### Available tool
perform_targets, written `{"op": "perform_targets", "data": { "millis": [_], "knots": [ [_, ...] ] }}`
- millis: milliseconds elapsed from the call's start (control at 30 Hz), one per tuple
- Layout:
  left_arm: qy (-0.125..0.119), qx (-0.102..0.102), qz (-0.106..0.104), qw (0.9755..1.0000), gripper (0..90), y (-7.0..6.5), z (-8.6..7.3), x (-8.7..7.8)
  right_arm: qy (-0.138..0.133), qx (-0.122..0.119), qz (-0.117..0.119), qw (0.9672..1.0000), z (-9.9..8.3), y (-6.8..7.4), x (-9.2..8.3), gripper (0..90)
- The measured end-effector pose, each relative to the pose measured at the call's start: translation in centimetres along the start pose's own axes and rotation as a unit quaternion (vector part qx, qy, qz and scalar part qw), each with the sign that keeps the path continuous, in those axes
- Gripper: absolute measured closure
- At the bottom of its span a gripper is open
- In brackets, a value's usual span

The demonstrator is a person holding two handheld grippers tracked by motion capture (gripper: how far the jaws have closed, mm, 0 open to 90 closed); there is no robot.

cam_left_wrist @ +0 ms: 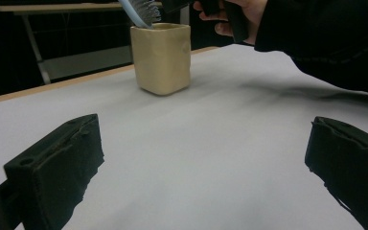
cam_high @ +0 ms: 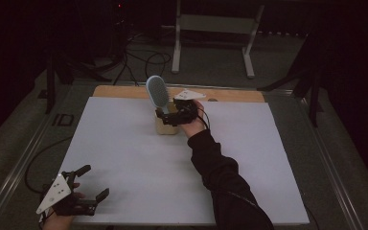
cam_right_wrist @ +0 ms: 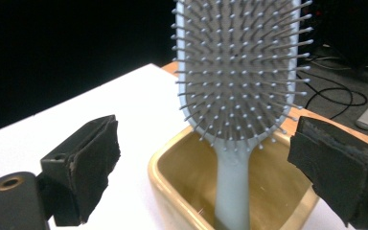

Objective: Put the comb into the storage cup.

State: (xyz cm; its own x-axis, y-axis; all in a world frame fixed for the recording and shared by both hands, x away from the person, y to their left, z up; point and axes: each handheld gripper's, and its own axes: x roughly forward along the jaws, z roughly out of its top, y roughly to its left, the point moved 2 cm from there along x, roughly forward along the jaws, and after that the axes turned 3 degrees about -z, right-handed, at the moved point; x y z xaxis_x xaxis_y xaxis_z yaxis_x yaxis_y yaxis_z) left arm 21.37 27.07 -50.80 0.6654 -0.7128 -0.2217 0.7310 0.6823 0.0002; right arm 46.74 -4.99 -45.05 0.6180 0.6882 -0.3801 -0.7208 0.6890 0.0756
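Observation:
A pale blue hairbrush [cam_high: 155, 91] stands handle-down in a beige square cup [cam_high: 166, 127] at the far middle of the white table [cam_high: 139, 167]. My right gripper [cam_high: 166, 117] hovers at the cup's rim, open. In the right gripper view its jaws [cam_right_wrist: 208, 148] stand wide on either side of the brush [cam_right_wrist: 239, 67] and touch neither the handle nor the cup [cam_right_wrist: 172, 182]. My left gripper [cam_high: 94, 181] rests open near the front left corner, with nothing between its jaws [cam_left_wrist: 203, 163]. From there the cup [cam_left_wrist: 162, 57] and brush [cam_left_wrist: 141, 10] stand far ahead.
A wooden strip [cam_high: 120, 91] edges the table's far side. Behind it on the floor stand a white metal frame [cam_high: 213, 24] and dark cables [cam_high: 146, 60]. The person's dark sleeve [cam_high: 220, 177] lies across the table's right middle.

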Motion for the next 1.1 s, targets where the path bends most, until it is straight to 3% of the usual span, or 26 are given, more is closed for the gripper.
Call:
{"op": "perform_targets", "data": {
  "millis": [700,1100],
  "knots": [
    [0.002,0.0,0.002,1.0,0.0,-0.1,-0.1,-0.1,0.022,0.018,0.017,0.9995,0.2,-0.3,-1.8,9.1],
    [0.002,0.003,0.003,1.0,0.0,-0.2,0.0,-0.2,0.035,0.017,0.021,0.999,0.1,-1.3,-4.3,9.1]
  ]
}}
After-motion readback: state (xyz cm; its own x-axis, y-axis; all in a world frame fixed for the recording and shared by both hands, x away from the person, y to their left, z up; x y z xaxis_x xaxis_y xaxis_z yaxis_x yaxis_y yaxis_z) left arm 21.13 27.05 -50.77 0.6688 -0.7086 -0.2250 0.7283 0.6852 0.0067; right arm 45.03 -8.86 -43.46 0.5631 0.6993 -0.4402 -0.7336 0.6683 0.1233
